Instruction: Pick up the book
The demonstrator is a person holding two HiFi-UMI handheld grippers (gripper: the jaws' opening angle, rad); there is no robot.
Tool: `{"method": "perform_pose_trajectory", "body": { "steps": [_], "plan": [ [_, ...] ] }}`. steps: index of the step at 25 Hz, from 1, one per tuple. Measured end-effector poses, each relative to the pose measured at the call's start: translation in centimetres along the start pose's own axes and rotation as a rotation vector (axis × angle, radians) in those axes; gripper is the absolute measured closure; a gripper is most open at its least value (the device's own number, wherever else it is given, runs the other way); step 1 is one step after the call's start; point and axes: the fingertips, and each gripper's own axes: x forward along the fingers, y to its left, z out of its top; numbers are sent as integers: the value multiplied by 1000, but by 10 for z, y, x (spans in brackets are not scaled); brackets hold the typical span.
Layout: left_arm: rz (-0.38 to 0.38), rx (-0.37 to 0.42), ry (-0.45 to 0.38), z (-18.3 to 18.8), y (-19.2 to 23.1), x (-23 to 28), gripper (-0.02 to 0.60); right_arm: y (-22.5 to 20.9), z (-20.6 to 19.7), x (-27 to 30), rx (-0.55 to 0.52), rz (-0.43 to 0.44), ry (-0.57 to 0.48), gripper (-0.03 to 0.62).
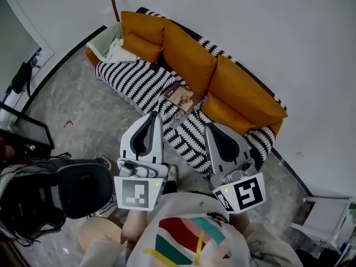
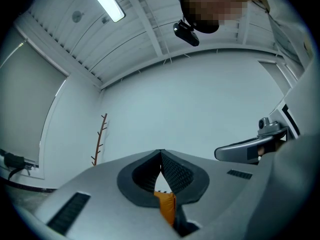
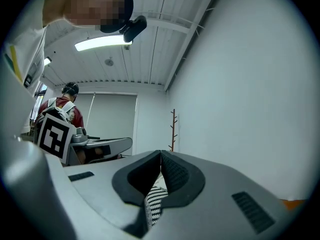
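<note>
The left tool point(image 2: 161, 154) has its jaws together, tip against tip, with nothing between them; only an orange strip of cushion shows behind the gap. The right tool point(image 3: 160, 154) is also closed and empty, with the striped blanket behind its gap. In the head view both tools are held side by side, pointing toward the sofa point(image 1: 267, 128), and neither touches anything.

The book point(image 1: 181, 97) lies flat on the striped blanket point(image 1: 133, 82) on the sofa seat, just in front of the orange cushions point(image 1: 192, 54). It is beyond both tips, about on the line between them, and well apart from them.

I judge this step to be the approach. To do it well, one tool should open its jaws before it arrives, not at the book. The book looks thin and the blanket is soft, so a grip from straight above may take cloth together with the cover. It seems better to come in low at the near edge, put one jaw under it and one over, and close firmly. The other tool could press the far edge so that the book does not slide toward the cushions.
</note>
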Motion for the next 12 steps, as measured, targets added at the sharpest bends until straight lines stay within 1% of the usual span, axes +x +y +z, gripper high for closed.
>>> {"method": "perform_pose_trajectory", "body": {
  "steps": [6,9,12],
  "plan": [
    [-19,9,35,-16,35,27,574,3,-2,41,-2,-18,-3,580],
    [-24,-5,47,-23,42,40,575,-1,-7,52,6,-27,10,580],
    [-31,-16,60,-33,43,55,574,-15,-17,61,24,-35,31,580]
  ]
}}
